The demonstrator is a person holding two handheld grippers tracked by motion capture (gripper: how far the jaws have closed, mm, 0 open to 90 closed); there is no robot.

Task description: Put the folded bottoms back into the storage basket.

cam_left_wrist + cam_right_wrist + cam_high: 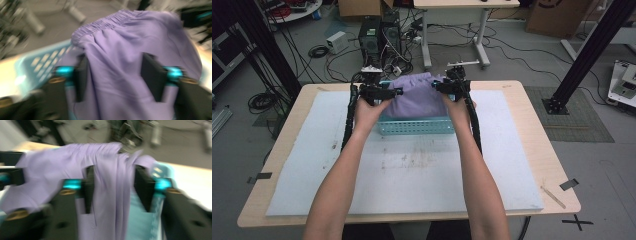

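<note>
A lilac garment [414, 97] with an elastic waistband lies heaped in a teal perforated basket [414, 126] at the far middle of the table. My left gripper [384, 92] is at the basket's left far corner and my right gripper [447, 86] at its right far corner, both over the cloth. In the left gripper view the garment [120, 45] bulges between the wide-apart jaws of the left gripper [116, 75], beside the basket wall [42, 62]. In the right gripper view folds of the garment [60, 170] hang between the parted jaws of the right gripper [115, 190], above the basket [140, 220]. Both gripper views are blurred.
The basket stands on a white foam mat [412, 170] that covers most of the wooden table [552, 165]. A thin wooden stick [553, 196] lies near the front right corner. Computer towers [379, 32] and cables stand on the floor behind the table.
</note>
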